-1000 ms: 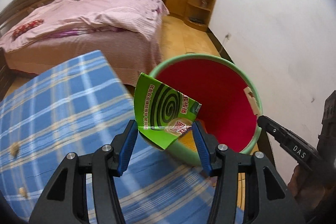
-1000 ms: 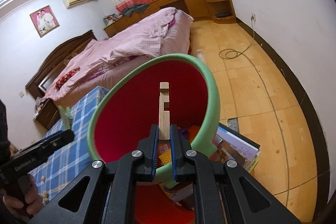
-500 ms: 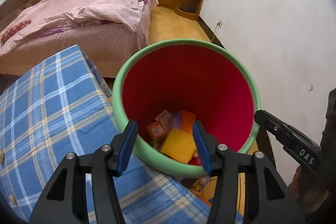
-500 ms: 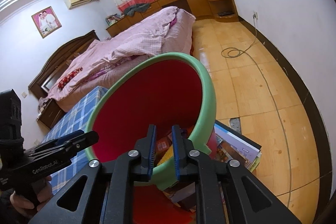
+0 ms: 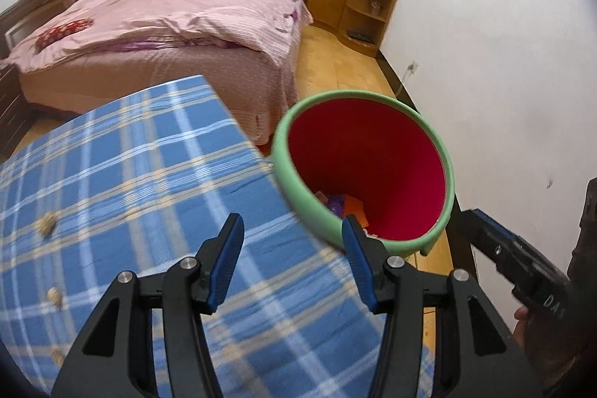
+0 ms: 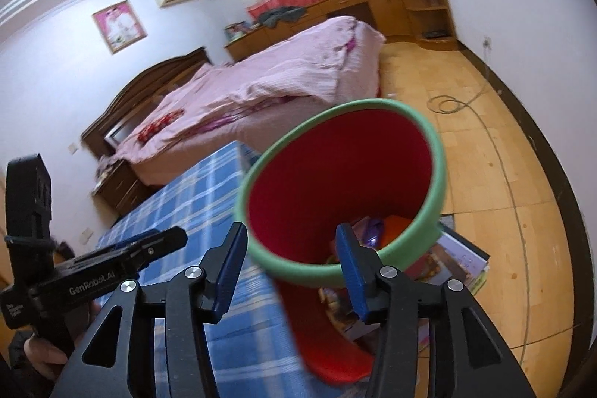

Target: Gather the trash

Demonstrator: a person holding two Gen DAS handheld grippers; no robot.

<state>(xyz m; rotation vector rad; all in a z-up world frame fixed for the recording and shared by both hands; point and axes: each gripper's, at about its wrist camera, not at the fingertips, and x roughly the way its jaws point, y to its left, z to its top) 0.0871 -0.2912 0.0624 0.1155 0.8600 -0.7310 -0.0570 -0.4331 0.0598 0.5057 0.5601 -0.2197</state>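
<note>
Both of the person's grippers are empty. The left gripper [image 5: 293, 248] hangs over the blue checked worktop [image 5: 123, 181] with its blue-padded jaws set apart and nothing between them. The right gripper [image 6: 291, 254] sits near the rim of the bin [image 6: 434, 152]; its jaws have just been opening and now stand apart as well, with only air between the pads.

The bin is red inside with a pale green rim, standing on the floor right against the edge of the worktop, between it and the white wall [image 5: 503, 81]. At its bottom lies the collected trash [image 6: 377, 226], a jumble of purple and orange bits, too mixed up to name piece by piece.

A few small pale scraps [image 5: 47, 222] lie on the checked cloth, over to the left of the left gripper and well apart from the bin. Under and beside the bin, on the wooden floor, there is a stack of magazines [image 6: 459, 260]. Behind it all stands a bed [image 5: 168, 25] with pink bedding, and a cable [image 6: 453, 103] curls on the floor near the far wall
</note>
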